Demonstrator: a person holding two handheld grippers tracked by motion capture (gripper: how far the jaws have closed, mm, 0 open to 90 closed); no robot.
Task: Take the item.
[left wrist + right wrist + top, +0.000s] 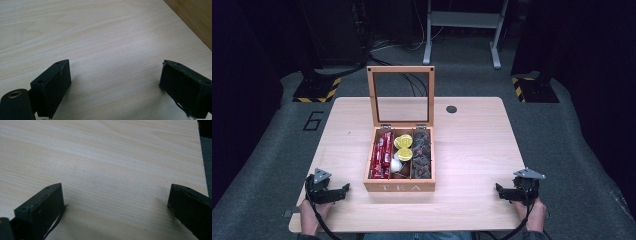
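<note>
A wooden tea box [400, 187] marked TEA stands open in the middle of the table, its glass-paned lid [401, 95] upright. Inside lie red packets [382, 154] on the left, yellow and white rounds [402, 148] in the middle and dark packets [421, 155] on the right. My left gripper [343, 191] rests on the table left of the box, open with nothing between its jaws; the box's side [197, 17] shows at the upper right of the left gripper view. My right gripper [502, 192] rests near the table's right front corner, open and empty over bare wood [112, 165].
The light wooden table [472, 150] has a dark round cable hole [451, 109] at the back. Grey floor surrounds it, with a metal frame [462, 30] behind and yellow-black striped bases [317, 90] at both sides. The table's right edge [203, 170] is close to my right gripper.
</note>
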